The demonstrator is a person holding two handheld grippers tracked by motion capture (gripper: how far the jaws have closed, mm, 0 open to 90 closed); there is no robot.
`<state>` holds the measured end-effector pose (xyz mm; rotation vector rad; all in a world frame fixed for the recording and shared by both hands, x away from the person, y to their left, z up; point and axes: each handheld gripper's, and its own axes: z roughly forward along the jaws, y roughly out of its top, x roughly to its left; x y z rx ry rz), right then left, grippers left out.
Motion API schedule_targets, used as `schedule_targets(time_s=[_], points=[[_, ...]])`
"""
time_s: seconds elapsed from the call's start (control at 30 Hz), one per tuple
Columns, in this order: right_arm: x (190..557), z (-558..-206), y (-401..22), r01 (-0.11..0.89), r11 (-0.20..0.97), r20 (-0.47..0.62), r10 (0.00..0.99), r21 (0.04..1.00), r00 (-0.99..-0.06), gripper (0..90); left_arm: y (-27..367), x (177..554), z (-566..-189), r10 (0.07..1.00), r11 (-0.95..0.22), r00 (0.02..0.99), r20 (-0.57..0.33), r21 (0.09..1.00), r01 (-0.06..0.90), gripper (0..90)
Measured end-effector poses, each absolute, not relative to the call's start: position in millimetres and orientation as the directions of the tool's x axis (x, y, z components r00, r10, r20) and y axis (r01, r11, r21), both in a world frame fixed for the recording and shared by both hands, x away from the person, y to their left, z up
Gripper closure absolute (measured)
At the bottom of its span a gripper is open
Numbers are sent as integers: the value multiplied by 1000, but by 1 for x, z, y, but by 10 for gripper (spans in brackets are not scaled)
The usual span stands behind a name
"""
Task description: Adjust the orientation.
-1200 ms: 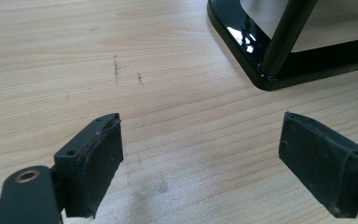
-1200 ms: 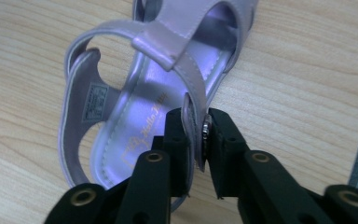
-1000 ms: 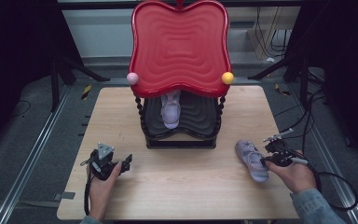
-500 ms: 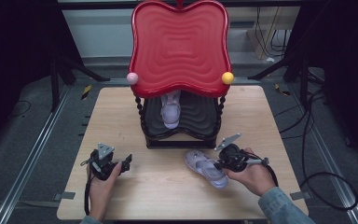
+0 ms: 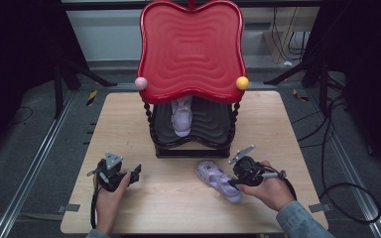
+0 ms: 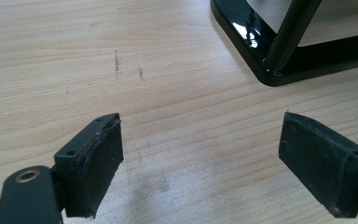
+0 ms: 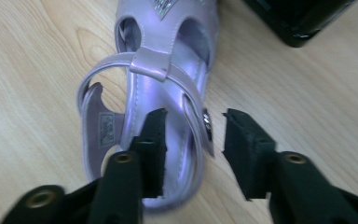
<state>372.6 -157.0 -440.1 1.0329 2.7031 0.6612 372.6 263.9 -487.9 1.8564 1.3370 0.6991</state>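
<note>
A lilac sandal (image 5: pixel 213 174) lies on the wooden table (image 5: pixel 178 213) in front of the rack, toe toward the far left. My right gripper (image 5: pixel 232 182) is at its heel end. In the right gripper view the sandal (image 7: pixel 168 70) has its side strap between the jaws of that gripper (image 7: pixel 195 122). One jaw is inside the shoe and the other outside, with a gap on both sides, so the gripper is open. A matching sandal (image 5: pixel 182 118) stands on the rack's black lower shelf. My left gripper (image 5: pixel 138 172) rests open at the front left, with only bare wood between its jaws (image 6: pixel 200 140).
A rack with a red wavy top (image 5: pixel 191 49) stands mid-table, a pink ball (image 5: pixel 141 83) and a yellow ball (image 5: pixel 242 82) at its corners. Its black base (image 6: pixel 261 51) lies just ahead of my left gripper and also close to my right gripper (image 7: pixel 303 18). Cables trail on the floor to the right.
My right gripper brought the sandal from the table's right side to just in front of the rack; over the last half second it has stayed there. The left gripper has not moved.
</note>
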Motion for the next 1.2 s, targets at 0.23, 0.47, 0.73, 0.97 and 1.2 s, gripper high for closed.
schedule_targets(time_s=[0.23, 0.47, 0.73, 0.97, 1.2], points=[[348, -414, -158, 570, 637, -15, 674, 519, -739, 542, 267, 373, -488, 953, -188, 301, 14, 810, 555, 130], [337, -413, -145, 556, 643, 14, 647, 527, -762, 547, 267, 374, -490, 953, -189, 302, 14, 806, 561, 131], [335, -437, -123, 548, 701, 18, 609, 456, -793, 640, 265, 375, -491, 953, -188, 302, 12, 805, 563, 132], [341, -451, -116, 567, 713, 15, 617, 412, -787, 730, 261, 375, -491, 950, -203, 312, 22, 803, 561, 133], [346, -457, -115, 573, 717, 17, 619, 396, -785, 820, 262, 376, -491, 951, -200, 308, 21, 802, 563, 133]])
